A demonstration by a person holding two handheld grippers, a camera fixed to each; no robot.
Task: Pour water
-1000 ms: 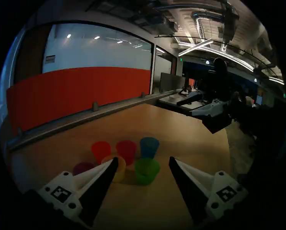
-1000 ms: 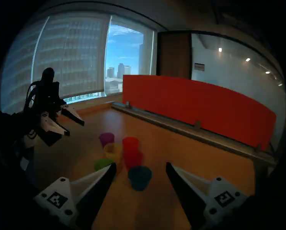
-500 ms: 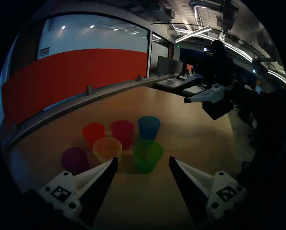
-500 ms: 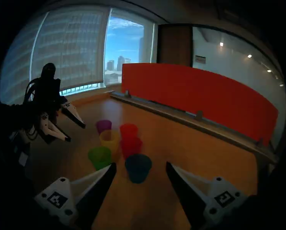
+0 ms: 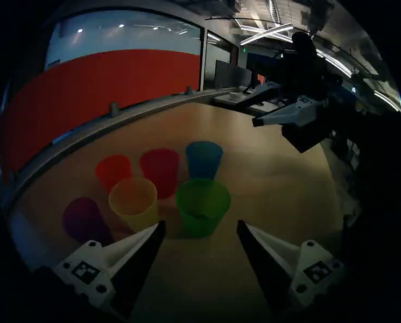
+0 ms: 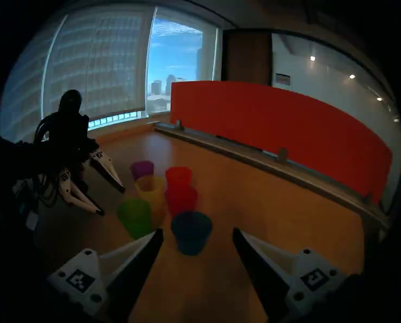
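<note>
Wooden table [image 5: 275, 177] in a dim office: the left tongs [image 5: 200, 225], fingers apart and empty, hover just before the upright green cup [image 5: 203, 207], nearest of six clustered toward the table's edge along the red partition [image 5: 92, 81]. The right tongs [image 6: 197, 231], likewise apart, face the blue cup [image 6: 191, 239] from the opposite side. Windows [image 6: 178, 59] lie beyond.

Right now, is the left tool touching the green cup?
Apart. Left gripper view: the open left tool has table showing between each fingertip and the green cup.
</note>
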